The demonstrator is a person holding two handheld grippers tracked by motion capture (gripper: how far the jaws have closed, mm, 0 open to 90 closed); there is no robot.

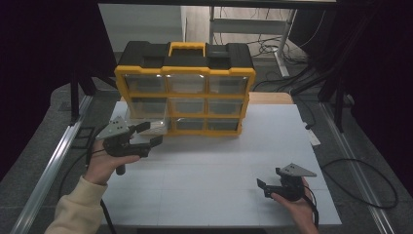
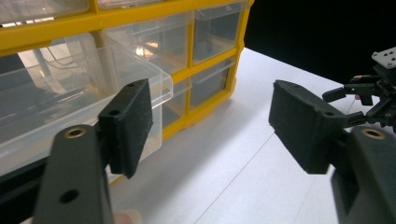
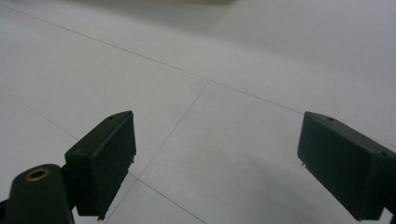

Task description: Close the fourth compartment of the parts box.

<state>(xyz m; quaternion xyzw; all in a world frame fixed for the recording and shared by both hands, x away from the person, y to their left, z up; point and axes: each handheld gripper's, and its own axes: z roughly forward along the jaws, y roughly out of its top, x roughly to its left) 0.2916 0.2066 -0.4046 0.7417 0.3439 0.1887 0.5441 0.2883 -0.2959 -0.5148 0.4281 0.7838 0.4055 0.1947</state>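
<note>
A yellow and black drawer cabinet point(image 1: 185, 87) with clear drawers stands at the back of the white table point(image 1: 219, 161). Its bottom-left drawer point(image 1: 157, 129) is pulled out toward me. My left gripper point(image 1: 152, 133) hovers at that drawer's front, open. In the left gripper view the clear drawer point(image 2: 56, 102) lies behind the left pad point(image 2: 128, 126), and only bare table shows between the jaws of the left gripper point(image 2: 210, 126). Whether the pad touches the drawer I cannot tell. My right gripper point(image 1: 269, 179) rests low at the table's front right, and the right gripper point(image 3: 215, 158) is open over bare tabletop.
The cabinet point(image 2: 201, 56) has other clear drawers, all pushed in. The right gripper point(image 2: 359, 91) is seen far off in the left gripper view. Metal rails point(image 1: 53, 161) run along both table sides, and cables point(image 1: 360, 180) lie on the floor at right.
</note>
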